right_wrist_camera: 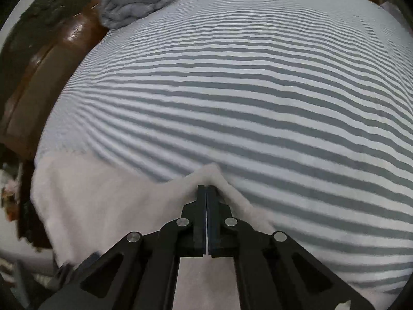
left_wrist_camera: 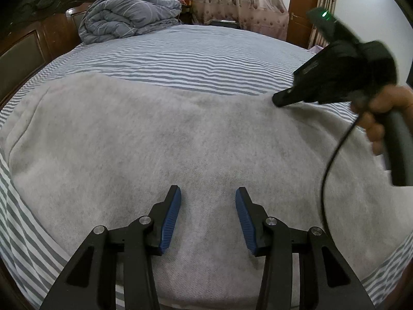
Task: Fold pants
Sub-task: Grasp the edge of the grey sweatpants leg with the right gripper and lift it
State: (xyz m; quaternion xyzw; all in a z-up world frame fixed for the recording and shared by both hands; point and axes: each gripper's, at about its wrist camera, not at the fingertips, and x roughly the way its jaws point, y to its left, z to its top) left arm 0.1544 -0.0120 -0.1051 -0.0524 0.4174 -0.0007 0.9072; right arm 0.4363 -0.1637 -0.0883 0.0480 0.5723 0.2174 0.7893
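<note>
1. The pants (left_wrist_camera: 160,139), pale grey and fleecy, lie spread flat across the near part of the bed (left_wrist_camera: 201,51), covering its grey-and-white striped sheet from the left edge to the right.
2. The far edge of the pants runs across the bed roughly midway between its near side and the headboard (left_wrist_camera: 28,51); beyond that edge the striped sheet is bare.
3. The left gripper (left_wrist_camera: 208,193) hangs over the near middle of the pants, its blue-padded jaws standing partly apart with only flat cloth below them; whether the tips touch the fabric cannot be told.
4. The right gripper (right_wrist_camera: 206,186) has its jaws pressed fully together on the far edge of the pants (right_wrist_camera: 103,196), toward the bed's right side, and the cloth rises to a small peak at the fingertips.
5. In the left wrist view the right gripper (left_wrist_camera: 277,100) shows at that same far edge, carried by a hand (left_wrist_camera: 382,113) with a black cable (left_wrist_camera: 333,160) trailing below it.
6. A crumpled grey duvet (left_wrist_camera: 126,15) sits against the headboard, well apart from the pants.
</note>
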